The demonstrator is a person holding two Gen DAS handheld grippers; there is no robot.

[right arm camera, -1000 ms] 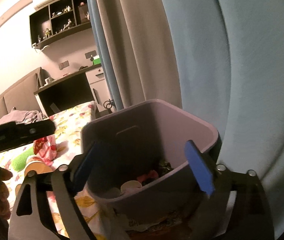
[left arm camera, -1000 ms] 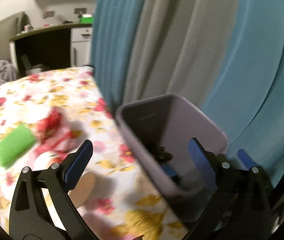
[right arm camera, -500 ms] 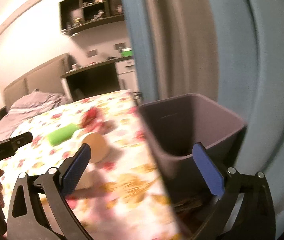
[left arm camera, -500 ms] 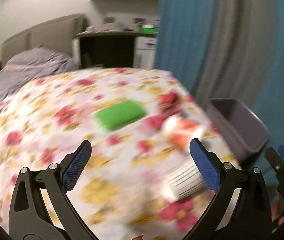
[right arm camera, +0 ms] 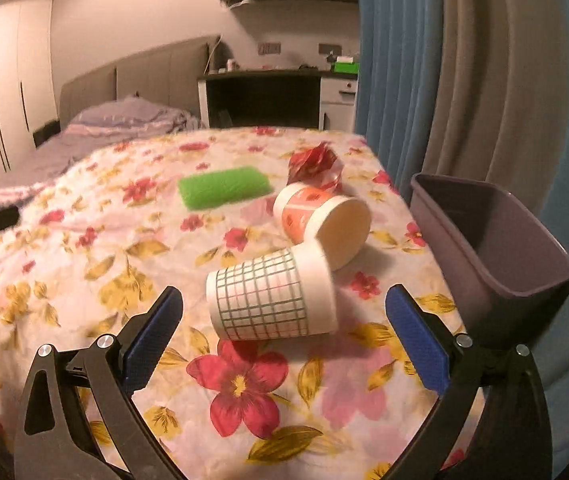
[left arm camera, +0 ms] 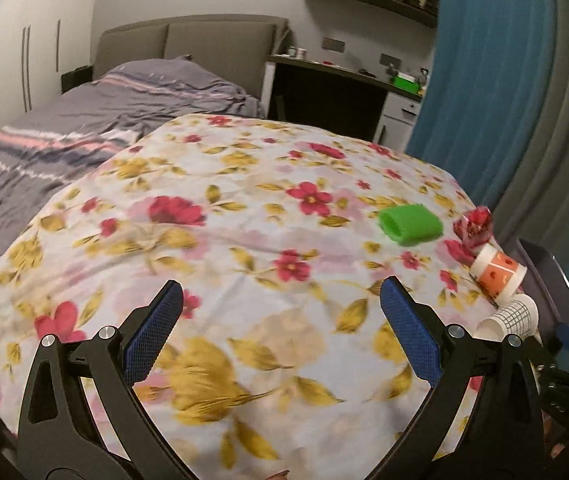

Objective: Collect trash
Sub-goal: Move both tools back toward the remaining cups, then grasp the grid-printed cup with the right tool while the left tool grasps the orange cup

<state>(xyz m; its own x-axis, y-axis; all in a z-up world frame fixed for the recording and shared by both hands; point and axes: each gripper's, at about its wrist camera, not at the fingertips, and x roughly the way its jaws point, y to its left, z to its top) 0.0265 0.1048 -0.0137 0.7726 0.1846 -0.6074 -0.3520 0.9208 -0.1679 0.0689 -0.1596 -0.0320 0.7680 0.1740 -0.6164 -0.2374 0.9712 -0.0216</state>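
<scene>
Both views have swung from the bin [right arm camera: 496,248] to the floral worktop [right arm camera: 96,240]. Near its bin-side edge lie two paper cups, checked [right arm camera: 272,300] and orange [right arm camera: 320,220], one green sponge [right arm camera: 224,188] and one red wrapper [right arm camera: 316,164]. Left tongs [left arm camera: 280,328] and right tongs [right arm camera: 284,328] stand wide, empty.

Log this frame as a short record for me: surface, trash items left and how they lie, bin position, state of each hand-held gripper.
surface: floral bedspread
trash left: white paper cup with green grid print, on its side; white paper cup with orange panels, on its side just behind it; crumpled red wrapper; green ribbed sponge-like block
bin: grey-purple plastic bin, at the bedspread's right edge
left hand-held gripper: open, empty, over bare bedspread
right hand-held gripper: open, nothing gripped, grid cup lies ahead between its fingers
</scene>
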